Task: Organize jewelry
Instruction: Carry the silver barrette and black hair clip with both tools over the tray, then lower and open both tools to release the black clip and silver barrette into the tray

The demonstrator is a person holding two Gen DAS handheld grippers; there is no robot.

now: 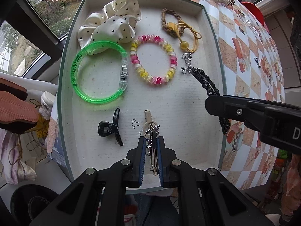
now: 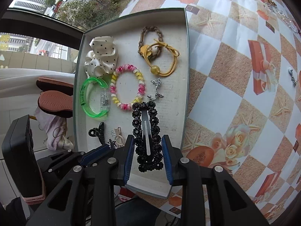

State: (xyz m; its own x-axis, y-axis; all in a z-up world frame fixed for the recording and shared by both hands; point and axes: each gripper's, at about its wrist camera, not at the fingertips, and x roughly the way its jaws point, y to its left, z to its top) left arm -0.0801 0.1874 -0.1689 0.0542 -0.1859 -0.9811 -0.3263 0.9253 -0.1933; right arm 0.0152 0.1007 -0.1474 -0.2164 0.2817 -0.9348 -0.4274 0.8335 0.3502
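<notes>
From the left wrist view we find a shallow white tray on a checkered tablecloth. Ahead of the fingertips lie a green bangle, a pink-and-yellow spiral bracelet, a polka-dot scrunchie and, farther right, a braided brown tie crossed by a yellow cord tie. Just left of the fingers sits a small black claw clip; a cream clip lies directly ahead. The left gripper points steeply down, its pads clamped on a silver star hair clip. The right gripper enters from the right edge, carrying the black beaded hair clip. Bare tray floor lies between the fingers and the bracelet.

From the right wrist view, the right gripper is tilted down over the tray, pads closed against the sides of the black beaded hair clip, which reaches forward to a small silver charm. The tray's right wall runs just right of the fingers. The left gripper sits close at the left, star clip at its tip. Loose pieces lie well apart on the cloth.
</notes>
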